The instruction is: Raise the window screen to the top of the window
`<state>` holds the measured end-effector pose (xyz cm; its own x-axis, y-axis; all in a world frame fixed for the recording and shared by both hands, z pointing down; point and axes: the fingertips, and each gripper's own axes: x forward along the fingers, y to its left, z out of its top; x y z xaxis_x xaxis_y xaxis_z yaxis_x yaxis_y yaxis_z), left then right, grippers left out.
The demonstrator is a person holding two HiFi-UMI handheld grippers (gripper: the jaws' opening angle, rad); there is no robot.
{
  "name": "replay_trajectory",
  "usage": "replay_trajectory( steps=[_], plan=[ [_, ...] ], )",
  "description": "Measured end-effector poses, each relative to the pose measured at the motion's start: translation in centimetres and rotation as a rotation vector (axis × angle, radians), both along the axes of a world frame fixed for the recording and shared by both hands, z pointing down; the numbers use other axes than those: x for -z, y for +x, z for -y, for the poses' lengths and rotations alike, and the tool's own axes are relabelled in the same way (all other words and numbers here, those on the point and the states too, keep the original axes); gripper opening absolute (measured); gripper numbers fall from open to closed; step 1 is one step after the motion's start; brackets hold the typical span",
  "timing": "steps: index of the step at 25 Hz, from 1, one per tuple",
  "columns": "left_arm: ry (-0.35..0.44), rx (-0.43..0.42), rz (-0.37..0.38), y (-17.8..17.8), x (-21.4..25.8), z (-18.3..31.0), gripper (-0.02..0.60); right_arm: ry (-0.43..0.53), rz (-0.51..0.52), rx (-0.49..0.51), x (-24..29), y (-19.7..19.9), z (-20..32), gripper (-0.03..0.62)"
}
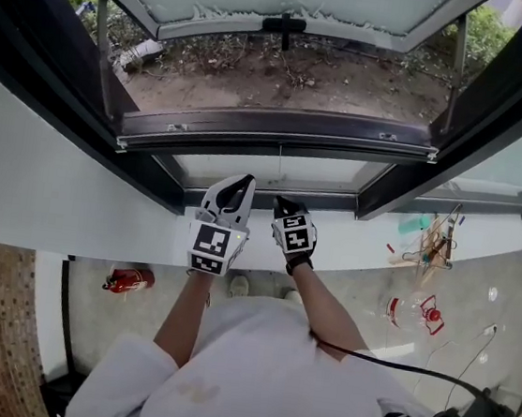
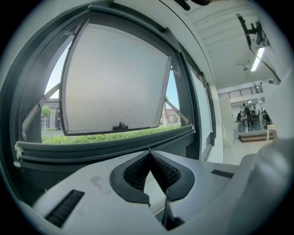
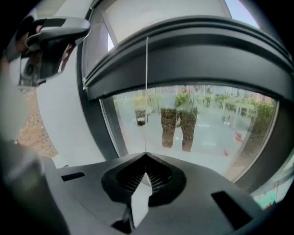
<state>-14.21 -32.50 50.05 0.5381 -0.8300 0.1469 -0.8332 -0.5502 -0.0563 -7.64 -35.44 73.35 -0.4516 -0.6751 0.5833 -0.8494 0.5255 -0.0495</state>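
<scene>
Running taut from the low screen rail [image 1: 270,136] into the right gripper [image 3: 146,155], a thin cord [image 3: 147,92] is nipped between closed jaws; it is judged the proper hold, light but slippery. The left gripper [image 2: 149,151] is closed, empty.

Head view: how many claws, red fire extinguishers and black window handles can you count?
Claws: 2, the left claw and the right claw
Red fire extinguisher: 1
Black window handle: 1
Total: 4
</scene>
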Motion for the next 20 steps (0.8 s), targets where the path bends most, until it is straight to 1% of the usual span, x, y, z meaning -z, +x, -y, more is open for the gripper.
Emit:
replay_trajectory(
  steps=[2,5,7,9,11,14,16,18,20],
  plan=[
    [0.011,-0.022,0.064,0.2,-0.1,0.4,0.003,-0.073,-0.066,0.026,-3.9,1.1,-2.5,0.002],
    [0.024,-0.065,0.169,0.5,-0.4,1.4,0.003,-0.139,-0.157,0.077,-7.6,2.4,-4.9,0.002],
    [0.042,-0.105,0.277,0.9,-0.9,2.1,0.003,-0.203,-0.181,0.085,-9.6,3.6,-6.3,0.002],
    [0.088,-0.164,0.411,1.9,-1.0,2.6,0.017,-0.263,-0.186,0.092,-11.3,4.7,-7.9,0.002],
    [0.136,-0.213,0.525,2.8,-0.6,3.3,0.046,-0.267,-0.182,0.116,-11.8,5.2,-8.8,0.002],
    [0.156,-0.246,0.657,3.2,-0.4,4.7,0.096,-0.243,-0.17,0.161,-11.6,4.7,-8.9,0.002],
    [0.151,-0.264,0.774,3.5,-1.2,5.5,0.132,-0.228,-0.143,0.162,-11.4,4.7,-8.9,0.002],
    [0.126,-0.287,0.88,3.8,-2.4,6.2,0.154,-0.231,-0.112,0.152,-11.6,4.9,-9.1,0.002],
    [0.093,-0.313,0.948,4.0,-3.3,6.6,0.155,-0.226,-0.096,0.149,-11.4,5.1,-8.9,0.002]
  ],
)
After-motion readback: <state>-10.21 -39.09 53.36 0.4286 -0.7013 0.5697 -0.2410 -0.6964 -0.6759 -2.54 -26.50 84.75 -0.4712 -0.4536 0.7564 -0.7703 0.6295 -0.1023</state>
